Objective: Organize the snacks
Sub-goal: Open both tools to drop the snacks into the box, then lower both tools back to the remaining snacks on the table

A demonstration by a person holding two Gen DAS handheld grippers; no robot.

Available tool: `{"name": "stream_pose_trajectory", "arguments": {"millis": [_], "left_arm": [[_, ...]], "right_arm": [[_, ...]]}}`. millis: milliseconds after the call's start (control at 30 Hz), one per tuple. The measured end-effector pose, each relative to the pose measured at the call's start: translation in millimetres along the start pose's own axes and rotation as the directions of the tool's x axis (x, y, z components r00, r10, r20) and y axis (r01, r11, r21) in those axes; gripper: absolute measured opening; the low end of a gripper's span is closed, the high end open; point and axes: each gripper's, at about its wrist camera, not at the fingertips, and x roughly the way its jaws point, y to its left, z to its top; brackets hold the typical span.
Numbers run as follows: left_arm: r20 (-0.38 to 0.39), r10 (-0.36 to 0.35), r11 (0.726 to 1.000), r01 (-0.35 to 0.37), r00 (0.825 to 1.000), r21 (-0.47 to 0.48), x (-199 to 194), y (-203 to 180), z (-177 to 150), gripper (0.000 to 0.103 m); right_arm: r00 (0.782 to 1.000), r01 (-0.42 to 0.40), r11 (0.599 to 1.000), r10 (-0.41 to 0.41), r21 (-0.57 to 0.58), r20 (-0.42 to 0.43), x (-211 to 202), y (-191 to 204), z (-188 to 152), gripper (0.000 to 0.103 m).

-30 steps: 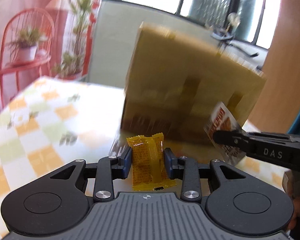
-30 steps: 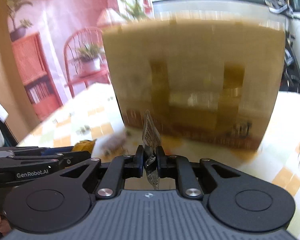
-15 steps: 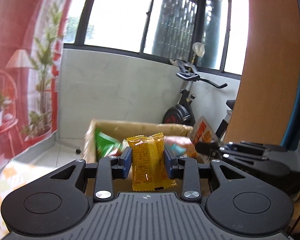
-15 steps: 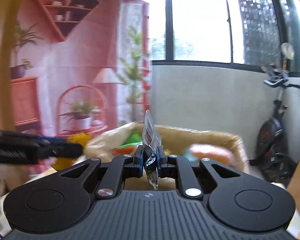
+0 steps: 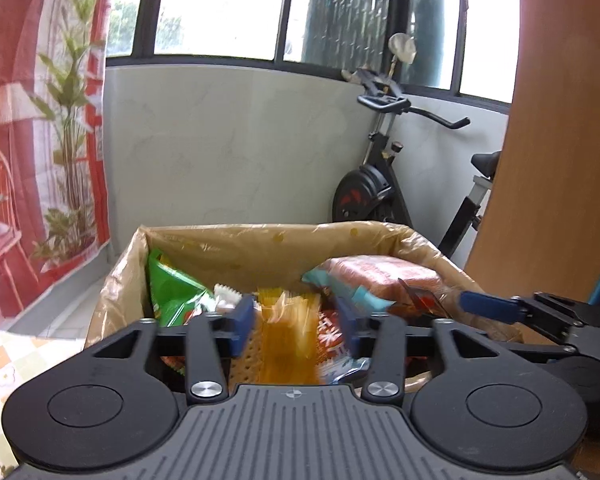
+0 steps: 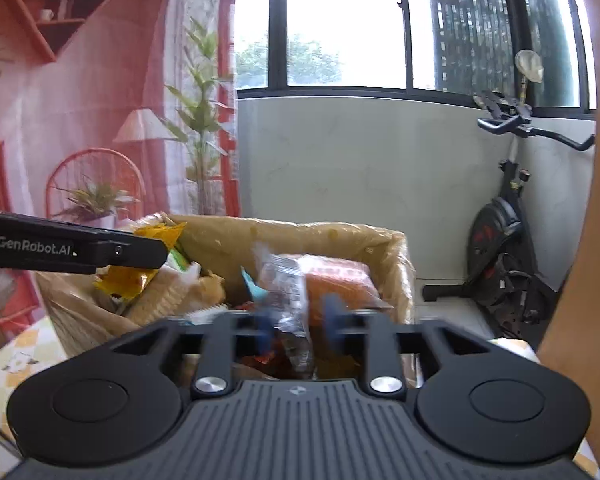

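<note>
Over the cardboard box (image 5: 236, 240) both claws gape wide: left claw (image 5: 296, 322) around a blurred yellow packet (image 5: 286, 344), right claw (image 6: 298, 324) around a clear-wrapped snack (image 6: 286, 292) (both packets loose)

A lived-in home, likely an enclosed balcony room: a black exercise bike (image 5: 384, 184) stands at right against the pale marble-look wall (image 5: 228, 148) under dark-framed windows (image 6: 340, 24), while a printed pink backdrop of shelves, lamp and plants (image 6: 80, 112) hangs at left.

Bright window (image 5: 220, 8) backlight (blurred foreground, fisheye)
</note>
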Motion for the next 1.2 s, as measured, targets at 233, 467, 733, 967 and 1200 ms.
{"name": "stream_pose_trajectory", "arguments": {"millis": [233,467,733,967,1200], "left_arm": [[0.028,0.014,1.000,-0.014,1.000,-0.021,-35,26,-11,0.063],[0.031,0.041,0.999,-0.040,0.999,-0.037,-76,49,-28,0.063],[0.001,0.072,0.996,-0.071,0.997,-0.059,-106,72,-45,0.063],[-0.047,0.078,0.993,-0.081,0.996,-0.084,-107,84,-69,0.063],[-0.146,0.081,0.992,-0.093,0.986,-0.081,-88,92,-108,0.063]], "right_arm": [[0.996,-0.012,1.000,0.010,0.024,0.090,-26,3,-10,0.060],[0.989,-0.074,0.997,0.069,0.036,0.134,-53,21,-21,0.063],[0.990,-0.105,0.993,0.099,0.058,0.098,-64,37,-30,0.063],[0.991,-0.114,0.991,0.108,0.075,0.078,-70,44,-45,0.063],[0.992,-0.125,0.986,0.122,0.107,0.033,-68,42,-74,0.063]]}}
